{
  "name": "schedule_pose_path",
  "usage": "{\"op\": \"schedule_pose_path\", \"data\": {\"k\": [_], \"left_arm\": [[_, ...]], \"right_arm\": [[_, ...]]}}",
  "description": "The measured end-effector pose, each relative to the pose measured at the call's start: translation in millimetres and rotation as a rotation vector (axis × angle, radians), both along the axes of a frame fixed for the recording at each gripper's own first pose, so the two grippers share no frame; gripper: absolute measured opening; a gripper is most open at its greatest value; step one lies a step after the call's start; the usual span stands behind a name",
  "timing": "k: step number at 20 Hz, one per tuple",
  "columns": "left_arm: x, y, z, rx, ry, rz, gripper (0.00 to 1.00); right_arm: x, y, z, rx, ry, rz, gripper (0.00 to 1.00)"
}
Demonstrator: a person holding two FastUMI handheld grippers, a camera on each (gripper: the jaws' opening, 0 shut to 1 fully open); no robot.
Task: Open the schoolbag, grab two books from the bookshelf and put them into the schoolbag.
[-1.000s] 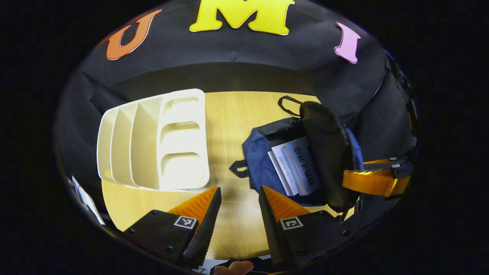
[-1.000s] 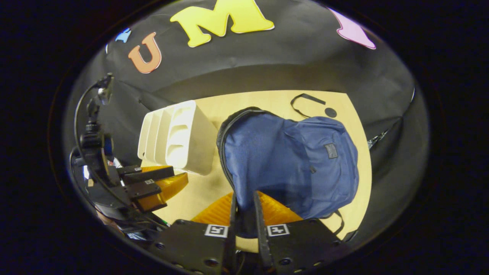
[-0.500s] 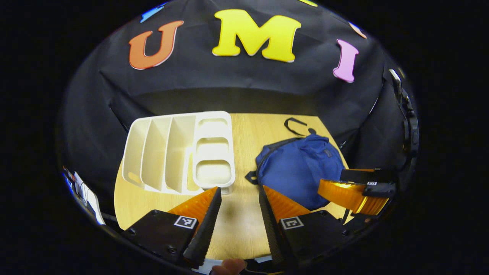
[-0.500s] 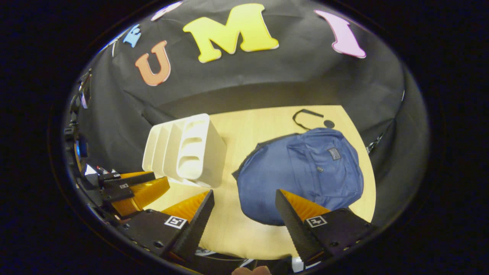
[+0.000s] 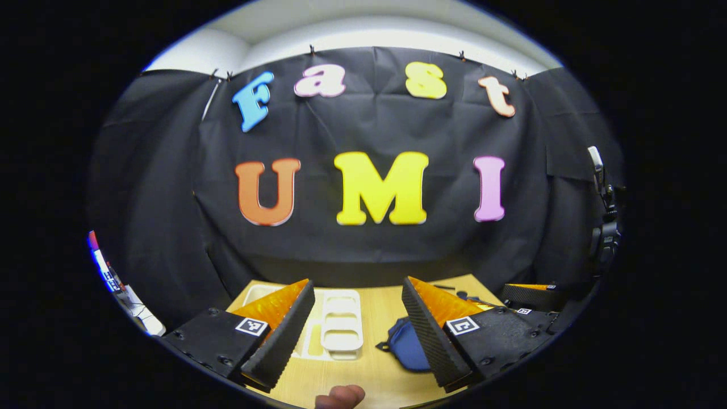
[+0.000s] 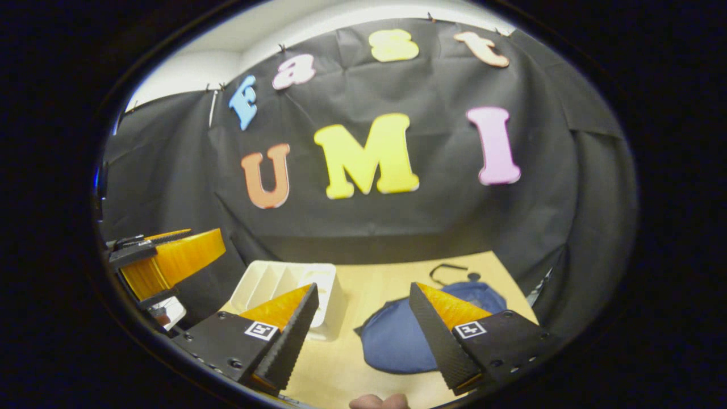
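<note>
On the table [image 6: 363,284] lies the closed blue schoolbag [image 6: 392,341]; both hand-held grippers gape empty.

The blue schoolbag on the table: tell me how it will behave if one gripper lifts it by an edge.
The schoolbag lies slumped and flat on the table, so it is probably soft cloth that will sag and fold rather than hold its shape. Its low, rounded outline suggests that it should slide, not roll or tip, if pushed. Its weight cannot be told from here.
</note>
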State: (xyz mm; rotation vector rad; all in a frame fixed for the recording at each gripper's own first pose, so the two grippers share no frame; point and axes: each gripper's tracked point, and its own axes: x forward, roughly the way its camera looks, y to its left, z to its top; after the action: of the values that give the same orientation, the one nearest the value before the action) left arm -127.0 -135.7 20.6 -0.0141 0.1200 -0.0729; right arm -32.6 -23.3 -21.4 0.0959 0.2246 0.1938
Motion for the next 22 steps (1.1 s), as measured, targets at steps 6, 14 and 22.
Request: {"op": "schedule_pose_path", "data": {"k": [6, 14, 22], "left_arm": [[-46.4, -5.5, 65.8, 0.03, -0.243, 0.093, 0.89], [-57.8, -18.0, 54.6, 0.038, -0.173, 0.081, 0.97], [-31.0, -23.9, 51.4, 0.0, -0.148, 0.061, 0.98]], "right_arm": [[-51.8, -45.4, 76.0, 0.019, -0.32, -0.068, 0.93], [-85.9, -66.9, 100.6, 0.025, -0.402, -0.158, 0.92], [-67.3, -71.9, 91.7, -0.045, -0.395, -0.206, 0.95]]}}
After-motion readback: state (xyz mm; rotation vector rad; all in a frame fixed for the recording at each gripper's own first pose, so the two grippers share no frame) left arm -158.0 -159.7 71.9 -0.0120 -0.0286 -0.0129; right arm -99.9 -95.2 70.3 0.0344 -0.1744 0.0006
